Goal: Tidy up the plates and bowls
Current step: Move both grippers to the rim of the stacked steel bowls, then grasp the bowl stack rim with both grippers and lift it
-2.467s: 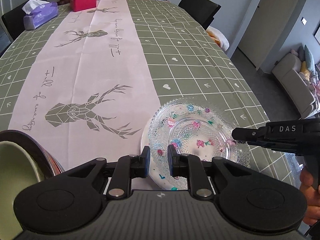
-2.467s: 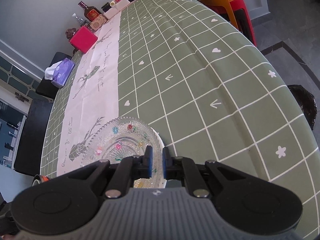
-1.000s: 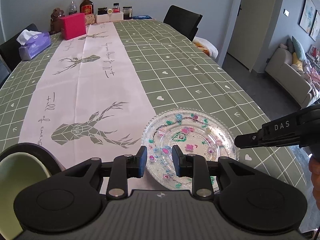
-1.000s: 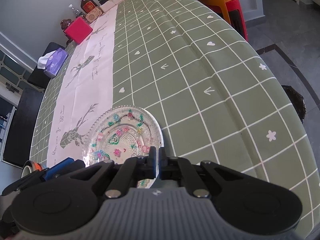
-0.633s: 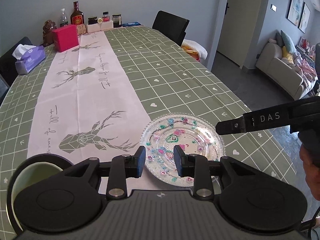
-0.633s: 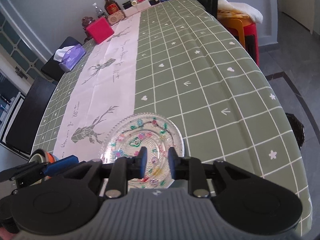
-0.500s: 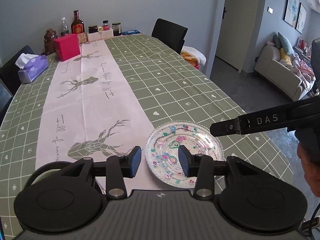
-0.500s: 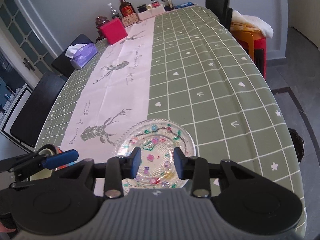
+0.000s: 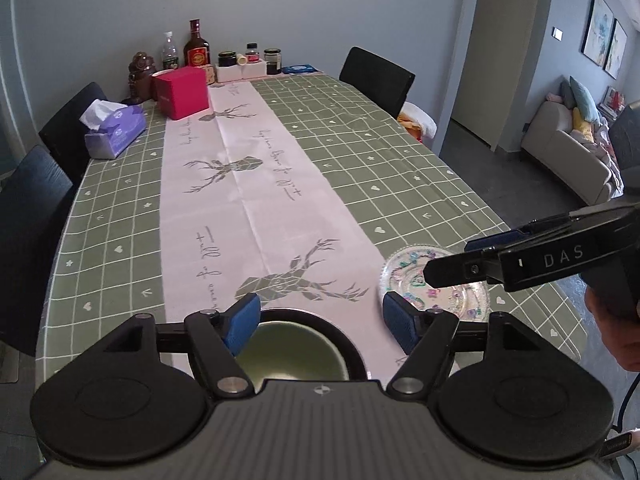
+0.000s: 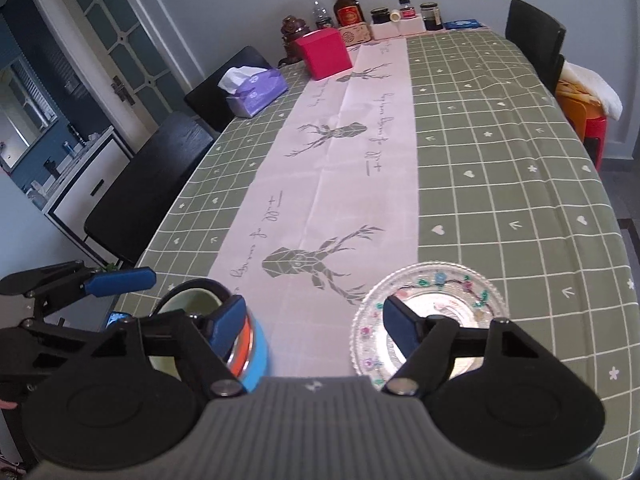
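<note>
A clear glass plate (image 9: 412, 276) with coloured flower decoration lies flat on the green checked tablecloth near the table's front edge; in the right wrist view the plate (image 10: 452, 292) sits under my right finger. My left gripper (image 9: 320, 322) hangs above a bowl (image 9: 296, 350) with a pale green inside and black rim, jaws opening, nothing between them. My right gripper (image 10: 314, 322) is also opening and empty, above the cloth between the plate and the stacked bowls (image 10: 256, 344). The right gripper (image 9: 452, 258) partly hides the plate in the left wrist view.
A purple tissue box (image 9: 116, 134), a pink box (image 9: 182, 94) and bottles and jars (image 9: 240, 60) stand at the far end. Black chairs (image 10: 148, 196) line the left side. The table edge (image 9: 560, 304) drops off on the right, beside a person's hand (image 9: 616, 340).
Both grippers have let go of the glass plate's rim, opened wide, and risen and pulled back. The plate now rests on the table, and the bowl has come under the left gripper.
</note>
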